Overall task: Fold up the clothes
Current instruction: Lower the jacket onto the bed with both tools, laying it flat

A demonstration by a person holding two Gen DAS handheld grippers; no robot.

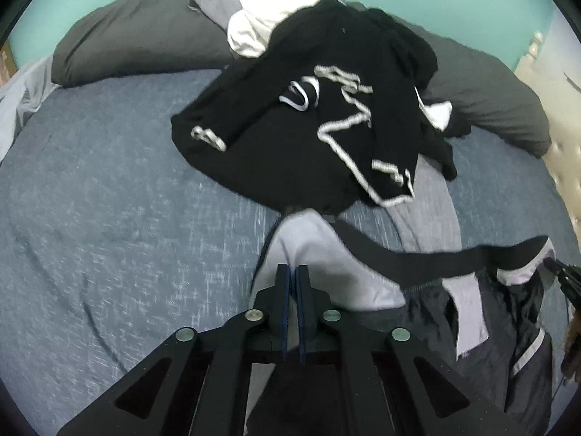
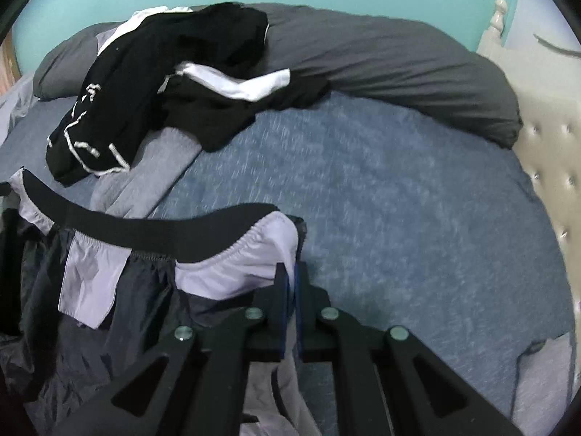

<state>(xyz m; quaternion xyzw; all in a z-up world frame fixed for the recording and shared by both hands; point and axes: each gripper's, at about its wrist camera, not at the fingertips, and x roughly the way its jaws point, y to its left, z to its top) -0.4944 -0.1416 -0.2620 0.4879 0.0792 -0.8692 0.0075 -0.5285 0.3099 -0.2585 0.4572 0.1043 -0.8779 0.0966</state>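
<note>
A pair of dark grey shorts (image 2: 120, 312) with a pale lilac lining (image 2: 232, 272) and a black elastic waistband (image 2: 163, 229) hangs stretched between my two grippers above the bed. My left gripper (image 1: 293, 272) is shut on one end of the waist, lilac lining (image 1: 326, 254) bunched at its tips. My right gripper (image 2: 289, 272) is shut on the other end. In the left wrist view the waistband (image 1: 417, 258) runs to the right toward the right gripper's fingers (image 1: 566, 272) at the frame edge.
A heap of black clothes with white trim (image 1: 308, 127) and a white garment (image 1: 268, 18) lies on the blue bedsheet (image 1: 109, 200), over a grey garment (image 2: 152, 174). Dark grey pillows (image 2: 399, 65) line the teal wall. A cream tufted headboard (image 2: 544, 145) stands at the right.
</note>
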